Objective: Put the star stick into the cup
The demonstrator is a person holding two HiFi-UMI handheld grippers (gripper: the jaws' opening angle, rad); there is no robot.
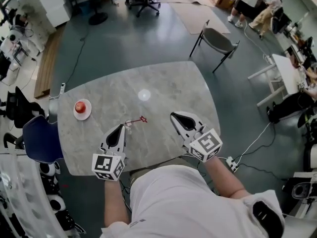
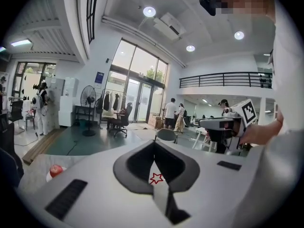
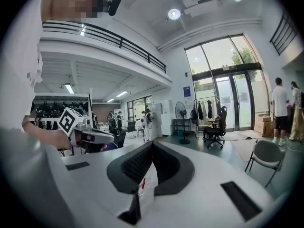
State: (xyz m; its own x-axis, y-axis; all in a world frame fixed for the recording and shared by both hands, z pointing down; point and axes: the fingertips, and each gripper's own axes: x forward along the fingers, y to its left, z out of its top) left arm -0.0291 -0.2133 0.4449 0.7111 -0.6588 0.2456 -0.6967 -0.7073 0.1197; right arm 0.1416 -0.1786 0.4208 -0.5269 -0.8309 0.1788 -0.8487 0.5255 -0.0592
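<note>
Shirt (image 1: 188, 197): white, at near table (image 1: 163, 83) edge.
Left gripper (image 1: 122, 127): tips pressed together, empty.
Right gripper (image 1: 174, 115): tips together, empty.
Star stick (image 1: 136, 121): flat on table, between grippers, nearer left.
Apple (image 1: 81, 106): on saucer (image 1: 84, 117), far left.

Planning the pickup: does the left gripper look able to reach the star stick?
Probably yes: the star stick lies on bare table just ahead of the left gripper, with nothing between; the apple sits well aside.
</note>
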